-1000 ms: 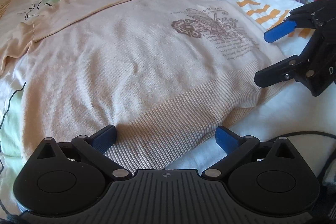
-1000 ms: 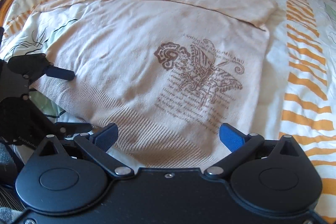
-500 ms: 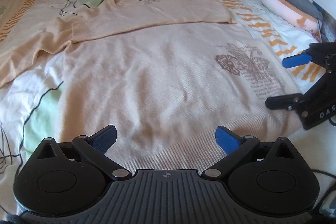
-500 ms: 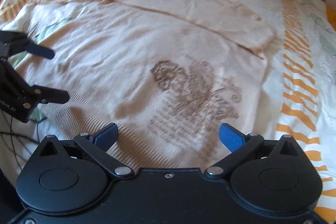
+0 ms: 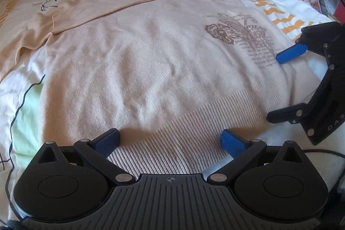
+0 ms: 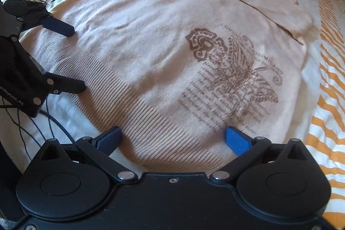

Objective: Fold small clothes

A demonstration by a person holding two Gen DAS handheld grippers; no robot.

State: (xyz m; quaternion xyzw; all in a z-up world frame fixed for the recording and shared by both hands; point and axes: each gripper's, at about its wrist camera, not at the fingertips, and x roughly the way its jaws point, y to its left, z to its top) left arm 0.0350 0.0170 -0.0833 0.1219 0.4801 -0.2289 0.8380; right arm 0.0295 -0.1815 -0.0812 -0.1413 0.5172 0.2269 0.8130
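Garment: cream knit sweater with brown butterfly print [image 5: 151, 70] is lying flat on your bed, ribbed hem [image 5: 172, 143] facing you.
Jaws: your left gripper [image 5: 170, 139] and right gripper [image 6: 172, 137] are both gaping wide, straddling that hem, holding nothing.

Warm sunlight, soft shadows, strong fisheye bending, slight motion blur.
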